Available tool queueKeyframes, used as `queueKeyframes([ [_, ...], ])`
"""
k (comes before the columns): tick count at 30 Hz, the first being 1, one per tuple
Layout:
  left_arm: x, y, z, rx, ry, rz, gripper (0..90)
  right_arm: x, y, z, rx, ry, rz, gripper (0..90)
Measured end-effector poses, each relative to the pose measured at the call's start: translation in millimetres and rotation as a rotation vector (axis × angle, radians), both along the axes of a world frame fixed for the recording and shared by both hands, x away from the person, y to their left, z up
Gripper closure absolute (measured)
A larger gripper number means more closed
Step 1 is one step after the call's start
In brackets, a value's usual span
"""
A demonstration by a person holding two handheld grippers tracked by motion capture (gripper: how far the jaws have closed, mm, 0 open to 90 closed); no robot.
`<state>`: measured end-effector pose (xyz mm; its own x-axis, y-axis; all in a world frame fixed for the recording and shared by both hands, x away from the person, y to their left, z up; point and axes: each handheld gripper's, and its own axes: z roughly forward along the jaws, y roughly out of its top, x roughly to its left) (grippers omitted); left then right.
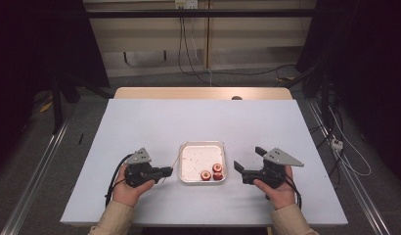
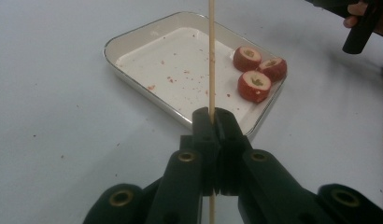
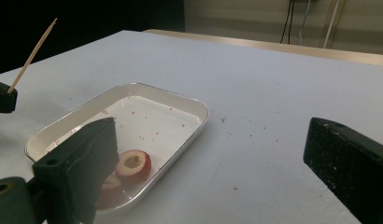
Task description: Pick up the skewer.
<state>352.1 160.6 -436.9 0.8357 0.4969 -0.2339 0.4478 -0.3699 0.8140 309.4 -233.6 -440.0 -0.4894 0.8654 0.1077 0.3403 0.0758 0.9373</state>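
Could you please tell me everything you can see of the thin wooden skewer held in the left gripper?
The thin wooden skewer is a straight, pale, bare stick. The left gripper is shut on it, black jaws clamping it partway along, so a long part juts beyond them and a short stub shows behind. In the left gripper view it crosses over the white rectangular tray, beside three red cored fruit pieces, touching none.

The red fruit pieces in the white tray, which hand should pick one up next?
Right: the right gripper has open, empty jaws beside the red fruit pieces; the left gripper is shut on a thin wooden skewer.
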Motion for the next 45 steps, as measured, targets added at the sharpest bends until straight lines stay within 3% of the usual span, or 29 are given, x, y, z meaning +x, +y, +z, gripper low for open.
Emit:
queueKeyframes([
  [10, -1.7, 2.1, -0.1, -0.010, -0.008, 0.014, 88.8, 8.7, 10.9, 4.2, 0.006, 0.025, 0.037, 5.2],
  [21, -5.8, 8.5, 0.6, -0.019, -0.013, 0.026, 88.8, 19.3, 28.5, 7.1, -0.020, 0.042, 0.091, 9.4],
  [32, -7.2, 13.7, 2.0, -0.032, -0.018, 0.040, 88.8, 28.2, 35.8, 8.2, 0.006, 0.096, 0.137, 27.9],
  [42, -4.6, 12.8, 0.2, -0.043, -0.012, 0.038, 88.7, 36.5, 42.4, 2.2, -0.004, 0.182, 0.206, 55.9],
  [43, -4.6, 12.7, 0.5, -0.041, -0.012, 0.037, 88.7, 36.8, 44.7, 0.1, -0.023, 0.198, 0.220, 60.4],
  [45, -4.7, 12.6, 0.5, -0.046, -0.013, 0.039, 88.7, 36.8, 45.8, -0.7, -0.030, 0.202, 0.222, 61.1],
])
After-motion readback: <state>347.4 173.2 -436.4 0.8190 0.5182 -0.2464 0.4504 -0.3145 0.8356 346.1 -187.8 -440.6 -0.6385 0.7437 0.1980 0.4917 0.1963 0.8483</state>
